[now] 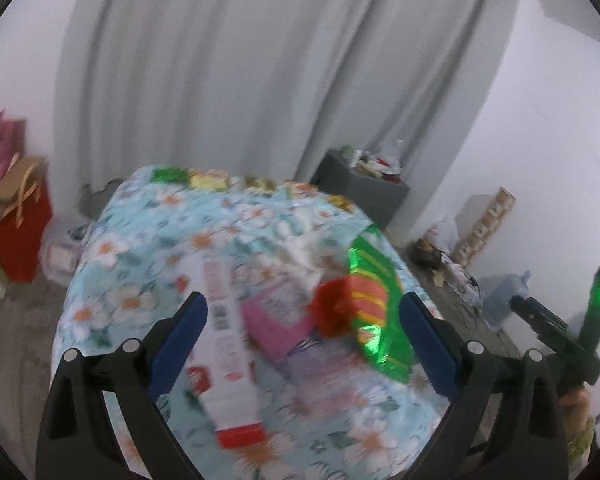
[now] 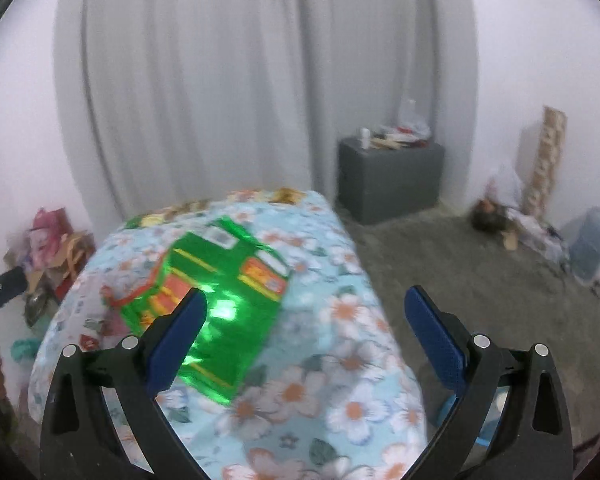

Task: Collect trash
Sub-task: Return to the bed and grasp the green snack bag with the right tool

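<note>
- Left gripper (image 1: 304,316): spread wide, empty, poised over carton (image 1: 224,344) and pink box (image 1: 276,320).
- Right gripper (image 2: 306,316): spread wide, empty, aimed toward green wrapper (image 2: 220,276) for pickup.

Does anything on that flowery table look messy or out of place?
Yes. Packaging lies scattered on the floral tablecloth: a shiny green wrapper, a pink box and a long white carton, askew and partly overlapping.

On the table (image 1: 112,264), the box (image 1: 226,344) lies left of the foil wrapper (image 1: 374,300).
</note>
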The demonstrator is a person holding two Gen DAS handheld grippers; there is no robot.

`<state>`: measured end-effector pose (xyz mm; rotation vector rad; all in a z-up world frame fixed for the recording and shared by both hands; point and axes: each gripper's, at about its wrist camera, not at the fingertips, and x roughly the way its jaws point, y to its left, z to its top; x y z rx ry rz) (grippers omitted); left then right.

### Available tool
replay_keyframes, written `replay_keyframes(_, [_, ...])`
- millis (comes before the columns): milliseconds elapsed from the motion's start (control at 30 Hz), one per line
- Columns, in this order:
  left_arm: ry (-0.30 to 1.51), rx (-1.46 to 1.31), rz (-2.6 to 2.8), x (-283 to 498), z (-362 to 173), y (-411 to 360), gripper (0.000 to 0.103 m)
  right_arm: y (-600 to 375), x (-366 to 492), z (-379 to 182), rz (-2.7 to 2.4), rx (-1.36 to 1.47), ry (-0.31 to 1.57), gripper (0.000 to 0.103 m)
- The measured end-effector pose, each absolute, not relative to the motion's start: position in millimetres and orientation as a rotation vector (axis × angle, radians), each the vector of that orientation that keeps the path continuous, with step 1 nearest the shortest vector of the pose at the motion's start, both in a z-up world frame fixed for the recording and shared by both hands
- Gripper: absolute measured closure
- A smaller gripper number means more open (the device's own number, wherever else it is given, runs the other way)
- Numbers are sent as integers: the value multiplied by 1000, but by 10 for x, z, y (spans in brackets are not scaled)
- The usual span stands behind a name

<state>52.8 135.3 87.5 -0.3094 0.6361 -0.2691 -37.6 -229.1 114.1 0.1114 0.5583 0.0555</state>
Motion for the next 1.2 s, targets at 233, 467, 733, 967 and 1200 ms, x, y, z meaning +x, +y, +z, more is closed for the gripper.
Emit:
replay_keyframes(233, [699, -332, -271, 591, 634, 1507, 9, -2009, -146, 998, 172, 167, 704, 8])
replay_keyframes(467, [771, -322, -264, 830, 342, 1522, 9, -1764, -34, 917, 271, 229, 759, 10])
replay_keyframes(733, [730, -346, -332, 940, 371, 1464, 9, -1788, 272, 542, 319, 437, 924, 21])
replay_keyframes(967, [685, -344, -439, 984, 497, 1206, 9, -2117, 609, -9, 295, 735, 1072, 38])
replay_keyframes(1200, [702, -296, -474, 986, 492, 947, 10, -2160, 840, -425, 358, 937, 1108, 82])
